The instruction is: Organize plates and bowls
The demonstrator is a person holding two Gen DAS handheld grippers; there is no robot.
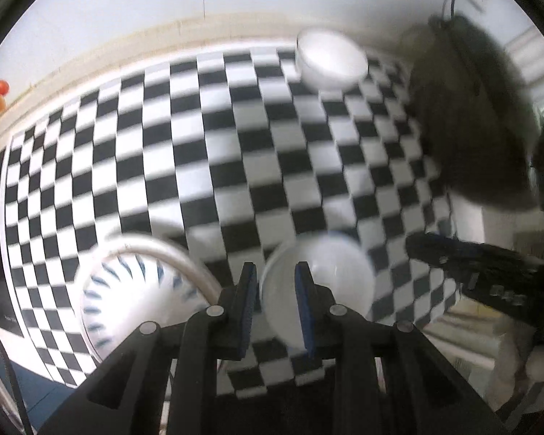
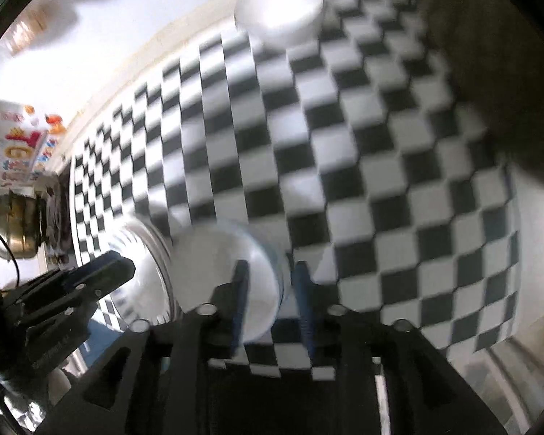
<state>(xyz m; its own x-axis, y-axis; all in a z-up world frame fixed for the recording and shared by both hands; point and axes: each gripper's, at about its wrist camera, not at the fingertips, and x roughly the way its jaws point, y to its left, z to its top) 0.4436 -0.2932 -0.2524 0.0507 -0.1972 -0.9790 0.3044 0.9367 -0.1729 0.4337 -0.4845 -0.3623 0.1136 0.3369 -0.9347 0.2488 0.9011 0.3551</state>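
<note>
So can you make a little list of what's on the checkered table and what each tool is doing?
surface: black-and-white checkered cloth
near dishes: small white bowl, blue-patterned dish beside it
far dish: white bowl near the wall
left tool: fingers apart around the small bowl's rim
right tool: fingers either side of the same bowl's wall
grip: too blurred to tell if either is squeezing
</note>
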